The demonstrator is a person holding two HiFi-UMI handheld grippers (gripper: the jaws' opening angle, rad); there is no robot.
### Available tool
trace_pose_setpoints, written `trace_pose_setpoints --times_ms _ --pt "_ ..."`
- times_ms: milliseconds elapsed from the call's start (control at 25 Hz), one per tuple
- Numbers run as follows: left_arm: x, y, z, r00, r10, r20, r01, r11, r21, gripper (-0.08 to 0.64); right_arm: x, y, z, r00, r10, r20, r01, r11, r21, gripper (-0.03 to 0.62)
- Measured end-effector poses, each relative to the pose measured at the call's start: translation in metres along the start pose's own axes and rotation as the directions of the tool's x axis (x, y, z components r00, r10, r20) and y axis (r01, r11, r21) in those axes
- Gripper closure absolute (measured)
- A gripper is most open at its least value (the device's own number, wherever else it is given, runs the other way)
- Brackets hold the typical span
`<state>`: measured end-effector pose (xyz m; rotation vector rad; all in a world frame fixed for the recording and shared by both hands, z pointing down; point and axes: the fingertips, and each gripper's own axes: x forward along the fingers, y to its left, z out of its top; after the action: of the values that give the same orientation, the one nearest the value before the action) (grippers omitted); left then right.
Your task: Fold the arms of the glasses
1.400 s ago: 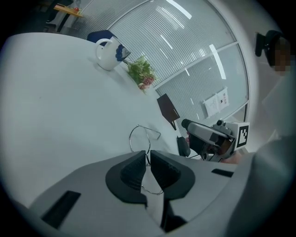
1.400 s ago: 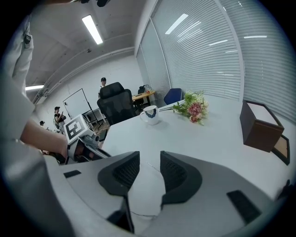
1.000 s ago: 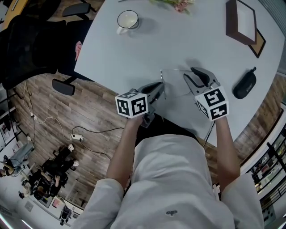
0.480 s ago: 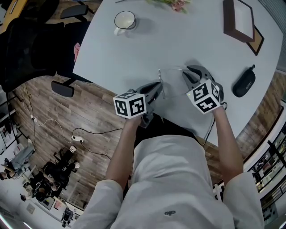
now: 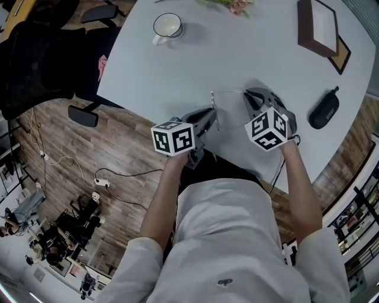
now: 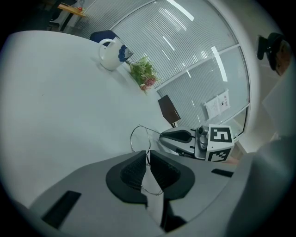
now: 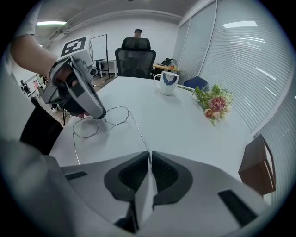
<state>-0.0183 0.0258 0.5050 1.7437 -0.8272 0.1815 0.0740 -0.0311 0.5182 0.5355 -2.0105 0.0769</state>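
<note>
left gripper (image 5: 209,115): forearm reaching over the near edge of the desk (image 5: 237,47), tilted gently downward; jaws pinching the lens rim of the glasses (image 7: 107,119). right gripper (image 5: 251,98): pitched steeply down; jaws have just been closing, nipping one thin arm. glasses: slender wire, round lenses, between both grippers on smooth pale-grey desk.

In your head view the glasses (image 5: 212,100) are thin wire, too fine to trace, and the marker cube (image 5: 173,138) hides much of your left gripper (image 5: 211,113). The top edge cuts off the flowers (image 5: 234,6) and the dark frame (image 5: 320,26). In the right gripper view that gripper's fingers (image 7: 89,99) cover the glasses' bridge.
</note>
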Motion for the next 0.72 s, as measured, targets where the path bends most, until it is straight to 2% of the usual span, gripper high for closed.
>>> trace_pose_setpoints --times_ms 720 --pt "-0.001 0.002 -0.001 1.0 0.003 -0.001 -0.003 1.0 0.0 0.518 -0.014 0.036 0.0 0.996 0.083 0.022 -0.083 0.997 -0.009 0.568"
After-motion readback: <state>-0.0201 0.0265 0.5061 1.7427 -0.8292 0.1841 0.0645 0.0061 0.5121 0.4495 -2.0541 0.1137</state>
